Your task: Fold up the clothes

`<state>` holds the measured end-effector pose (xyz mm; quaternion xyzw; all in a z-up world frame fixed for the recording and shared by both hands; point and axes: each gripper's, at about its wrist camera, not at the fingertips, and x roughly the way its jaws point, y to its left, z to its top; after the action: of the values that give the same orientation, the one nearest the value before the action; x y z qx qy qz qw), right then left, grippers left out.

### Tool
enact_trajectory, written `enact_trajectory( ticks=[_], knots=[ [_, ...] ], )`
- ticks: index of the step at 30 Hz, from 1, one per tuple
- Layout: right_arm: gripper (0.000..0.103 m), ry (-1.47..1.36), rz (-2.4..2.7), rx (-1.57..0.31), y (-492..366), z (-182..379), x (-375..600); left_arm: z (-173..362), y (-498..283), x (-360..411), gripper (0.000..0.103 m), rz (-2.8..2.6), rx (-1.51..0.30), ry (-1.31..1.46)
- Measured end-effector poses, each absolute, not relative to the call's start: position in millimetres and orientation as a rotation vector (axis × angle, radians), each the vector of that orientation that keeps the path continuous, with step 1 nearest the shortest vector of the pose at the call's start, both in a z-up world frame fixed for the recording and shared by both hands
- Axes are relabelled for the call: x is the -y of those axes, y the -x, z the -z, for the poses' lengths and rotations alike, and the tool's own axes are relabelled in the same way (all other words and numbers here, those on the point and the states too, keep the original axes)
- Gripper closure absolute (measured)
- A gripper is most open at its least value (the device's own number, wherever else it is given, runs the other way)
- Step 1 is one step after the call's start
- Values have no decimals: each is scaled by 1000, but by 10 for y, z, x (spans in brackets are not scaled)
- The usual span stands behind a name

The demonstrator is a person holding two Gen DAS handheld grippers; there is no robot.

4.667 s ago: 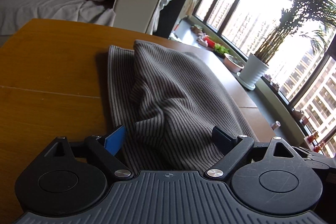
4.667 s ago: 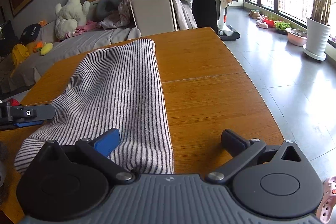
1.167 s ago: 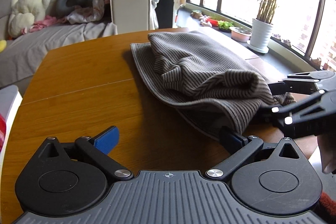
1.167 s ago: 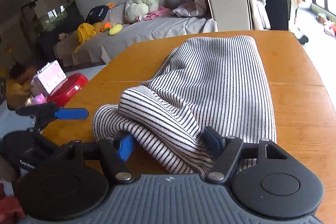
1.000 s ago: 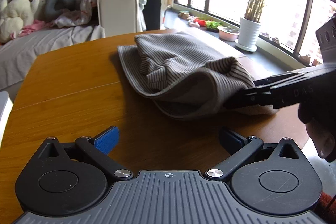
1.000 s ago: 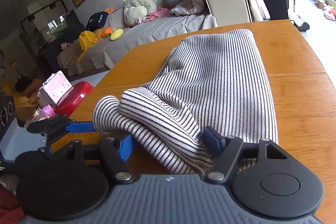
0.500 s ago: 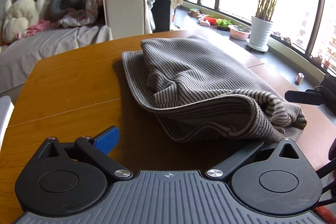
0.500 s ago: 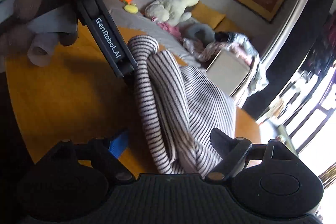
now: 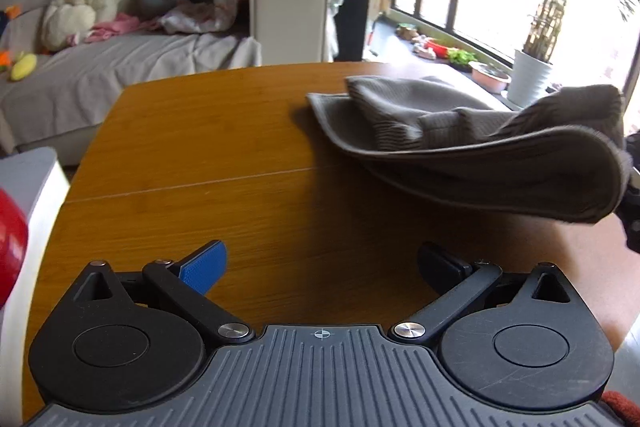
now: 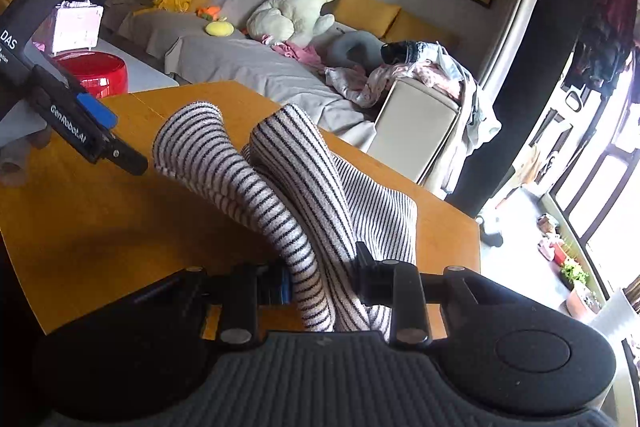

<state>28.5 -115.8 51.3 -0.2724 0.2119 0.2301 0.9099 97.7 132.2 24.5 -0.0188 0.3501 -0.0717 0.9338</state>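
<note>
My left wrist view sits low over the desk, facing the sofa and windows; right view tilted, close up — both share desk, sofa.

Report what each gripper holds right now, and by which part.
The right gripper is shut on the striped garment, pinching its bunched, lifted near end. The left gripper is open, holding nothing.

left gripper: black linkage arms on two round black pivot discs, silver screw heads, a ribbed grey body with a small white crosshair mark
left gripper fingers: one pad blue, the other black
left gripper side: white lettering "GenRobot.AI" and "DAS"
right gripper: the same black discs, silver screws, ribbed grey body
sleeve: red knit
</note>
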Motion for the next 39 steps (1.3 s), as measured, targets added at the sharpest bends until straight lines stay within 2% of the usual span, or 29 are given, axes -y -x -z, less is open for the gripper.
enact_trajectory(
  ticks=[7,12,18,22,26,31,39],
  knots=[
    [76,914,-586,-506,258,-148,992,-406,-922,-1488,0,158,-677,116],
    [78,997,-661,-489,591,-457,1094,-545,-1099,-1205,0,239,-621,82],
    [78,1050,-720,-412,336,-966,1125,-418,-1548,-629,0,363,-608,-19],
    [79,1083,-758,-360,155,-1305,1145,-239,-1640,-382,0,460,-624,-213],
    [79,973,-786,-347,-653,-1170,1013,-127,-1656,-487,0,520,-663,-243],
    [89,899,-749,-463,-1551,-612,780,-76,-1721,-811,0,508,-707,-149],
    [90,555,-712,-575,-1982,-323,1050,-687,-1494,-1182,0,509,-534,-107]
  ],
)
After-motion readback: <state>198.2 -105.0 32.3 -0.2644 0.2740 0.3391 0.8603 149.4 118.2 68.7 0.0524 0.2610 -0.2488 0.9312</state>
